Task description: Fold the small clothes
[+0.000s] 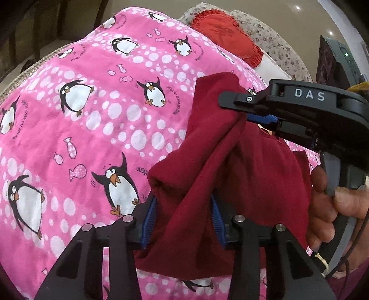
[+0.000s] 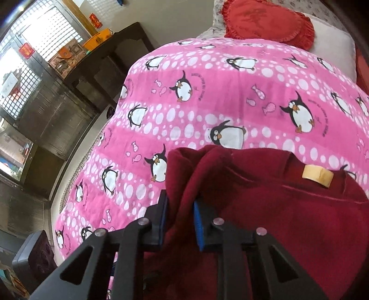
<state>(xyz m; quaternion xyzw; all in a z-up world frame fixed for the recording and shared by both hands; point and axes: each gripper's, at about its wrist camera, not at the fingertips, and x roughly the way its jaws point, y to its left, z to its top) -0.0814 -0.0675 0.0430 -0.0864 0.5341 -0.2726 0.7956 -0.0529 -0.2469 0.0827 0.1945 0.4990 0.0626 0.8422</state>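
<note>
A dark red garment (image 1: 242, 166) lies bunched on a pink blanket (image 1: 80, 129) with penguins. The left gripper (image 1: 183, 219) pinches a fold of the cloth between its blue pads (image 1: 151, 219). The right gripper (image 2: 180, 221) is also closed on a fold of it, near a tan label (image 2: 317, 176). A hand (image 1: 327, 203) holds the right gripper's handle. A red pillow (image 2: 269, 20) lies at the blanket's far end.

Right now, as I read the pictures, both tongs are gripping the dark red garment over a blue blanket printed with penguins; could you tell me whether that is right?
Only the colour is wrong: the blanket is pink, not blue, as the right wrist view shows. The rest stands: the left tongs and the right tongs both grip the dark red garment over the penguin print.
</note>
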